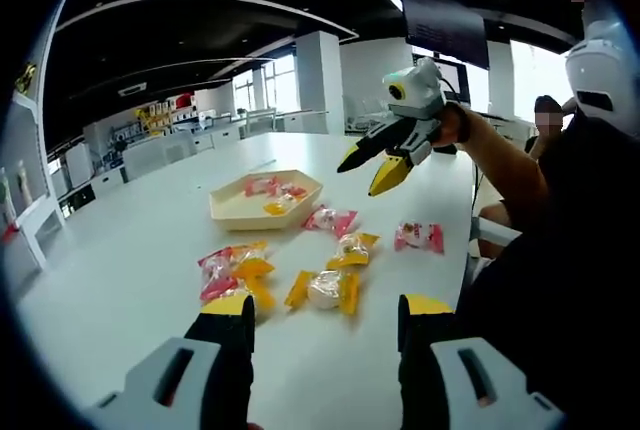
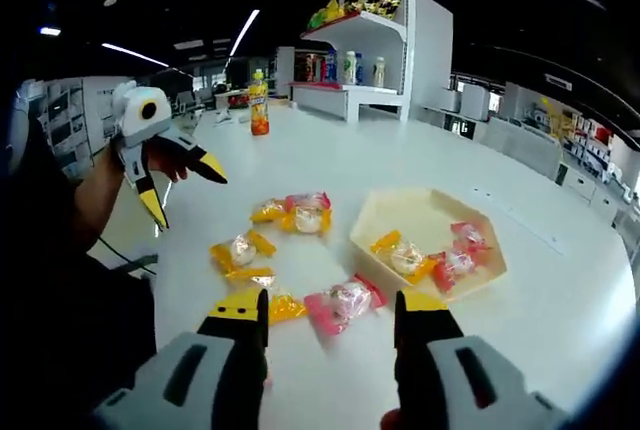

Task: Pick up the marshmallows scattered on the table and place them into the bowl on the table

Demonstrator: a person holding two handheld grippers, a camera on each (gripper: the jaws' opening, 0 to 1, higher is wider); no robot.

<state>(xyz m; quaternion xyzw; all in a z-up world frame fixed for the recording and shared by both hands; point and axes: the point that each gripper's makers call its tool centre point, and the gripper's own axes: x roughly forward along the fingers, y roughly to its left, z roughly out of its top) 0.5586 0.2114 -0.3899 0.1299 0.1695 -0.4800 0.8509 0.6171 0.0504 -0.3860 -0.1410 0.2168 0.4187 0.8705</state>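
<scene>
- Marshmallows (image 1: 328,289) looked light, soft, squashy; film wrappers likely slick and crinkly. Best pinched across the puffed middle, or by a twisted wrapper end, with gentle squeeze only.
- Individually wrapped: pale round centre, twisted ends in yellow or pink. Pink-wrapped one (image 2: 346,302) sat just ahead of the right gripper (image 2: 330,312), between its jaw tips in the right gripper view.
- Lay scattered on the white table (image 1: 120,280), loose cluster just beside the bowl (image 1: 232,212); a few pieces already inside it.
- Bowl shallow, cream, hexagonal, sat flat on the table.
- Left gripper (image 1: 326,314) low over the table, jaws apart, nothing between them; yellow-wrapped piece right in front.
- Right gripper jaws also apart, empty, hovering near the pink piece; no contact visible.
- Judged: most pieces not yet in the bowl, several pickups left.
- Risk guess: slick wrapper sliding out of the jaws, or a light piece skidding away when nudged.
- Orange bottle (image 2: 259,103) stood further back on the table, well apart from the pile.
</scene>
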